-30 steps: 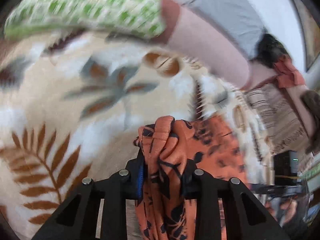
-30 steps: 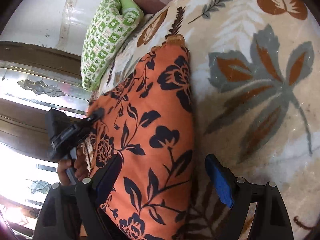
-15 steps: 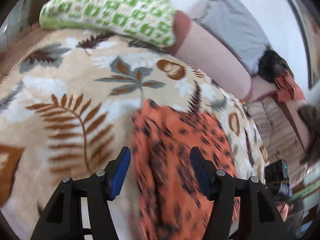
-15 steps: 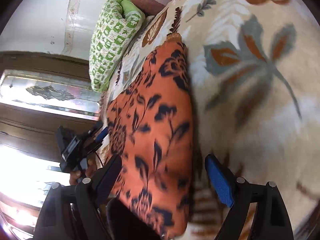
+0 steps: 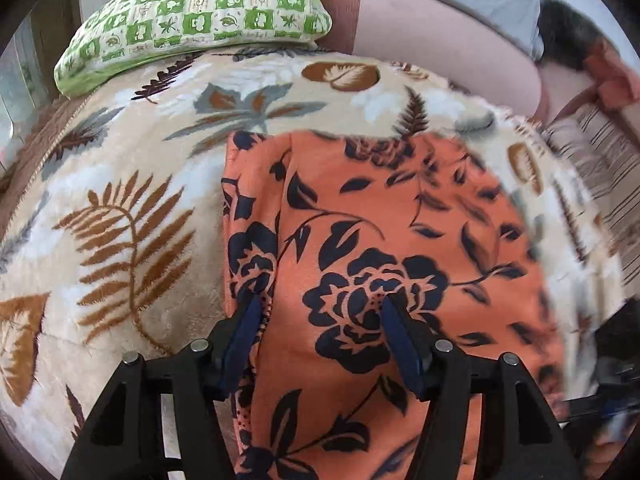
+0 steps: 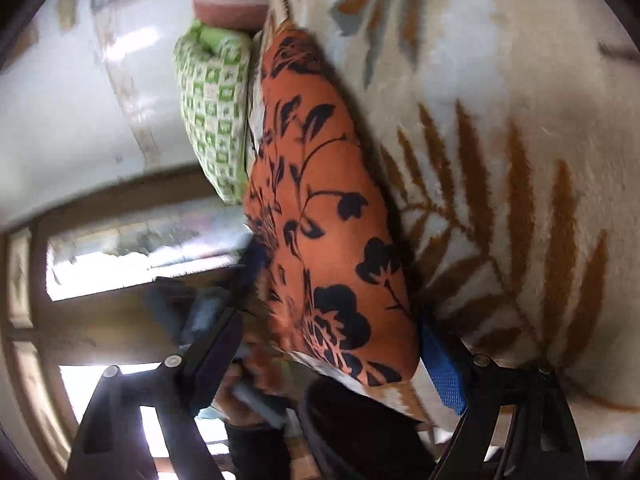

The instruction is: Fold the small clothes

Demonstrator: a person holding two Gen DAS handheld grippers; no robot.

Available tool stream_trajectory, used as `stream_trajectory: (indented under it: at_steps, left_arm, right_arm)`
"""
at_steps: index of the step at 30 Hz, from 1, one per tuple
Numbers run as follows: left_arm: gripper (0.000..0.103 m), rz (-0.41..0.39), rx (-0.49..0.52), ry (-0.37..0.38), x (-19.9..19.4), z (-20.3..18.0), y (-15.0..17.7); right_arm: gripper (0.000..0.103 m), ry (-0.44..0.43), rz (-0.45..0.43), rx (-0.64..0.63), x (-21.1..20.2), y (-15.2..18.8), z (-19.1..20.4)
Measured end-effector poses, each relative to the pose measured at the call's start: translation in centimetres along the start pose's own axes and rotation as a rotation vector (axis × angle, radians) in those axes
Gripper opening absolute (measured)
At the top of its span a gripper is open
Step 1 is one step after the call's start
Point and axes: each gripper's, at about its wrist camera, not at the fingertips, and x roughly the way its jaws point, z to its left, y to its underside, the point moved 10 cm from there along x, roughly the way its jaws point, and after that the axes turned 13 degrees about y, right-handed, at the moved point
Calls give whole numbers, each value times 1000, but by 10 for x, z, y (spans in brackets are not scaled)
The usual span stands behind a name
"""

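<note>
An orange garment with a dark floral print (image 5: 372, 248) lies flat on a cream leaf-patterned blanket (image 5: 132, 208). My left gripper (image 5: 320, 320) is open, its blue pads standing just over the garment's near part, holding nothing. In the right wrist view the same garment (image 6: 320, 216) runs away from my right gripper (image 6: 328, 336), which is open at the garment's near end, one pad on each side of it. The other gripper and the hand holding it show blurred at the left (image 6: 224, 320).
A green-and-white checked pillow (image 5: 200, 12) lies at the blanket's far edge, with a pink bolster (image 5: 432, 40) beside it. A striped cloth (image 5: 592, 160) lies at the right. A wooden-framed window (image 6: 100, 260) stands beyond the bed's edge.
My left gripper let go of the bunched garment, opened and drew back. The garment now lies spread flat. My right gripper swung round toward the garment's end and stayed open.
</note>
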Motion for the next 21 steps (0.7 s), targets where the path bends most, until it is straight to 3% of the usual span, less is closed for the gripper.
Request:
stream_trajectory:
  at_steps: [3,5,7,9,14,17,18,20,21]
  left_arm:
    - [64,-6,28,-36,-1,-2,2]
    - [65,-6,13,-20,0,1,2]
    - [65,0,26,-19,-1,0,2]
    - [65,5,33,-13,0,1,2]
    - [65,2,36,-2,1,0,2]
    - [65,-3,36,2,1,1,2]
    - [66,-5,38,3,1,1,2]
    - [66,-9,42,2,1,2,3]
    - [66,-10,46,5,1,2,3]
  right_arm:
    - [52,100,-82,-183,-9,5,22]
    - [48,200,-101,-240,-7,5,16]
    - [56,276,-93,-238,-5,5,1]
    - [86,203,-49,-197,-8,9,0]
    - [88,171,-189,-159,-33,-35,13]
    - [87,153,-97,-109,-5,-55,15]
    - [76,168,-72,-120,1,-55,14]
    - [37,263,-59,-236,14,-44,18]
    - [36,306,-100,-293,9,-40,23]
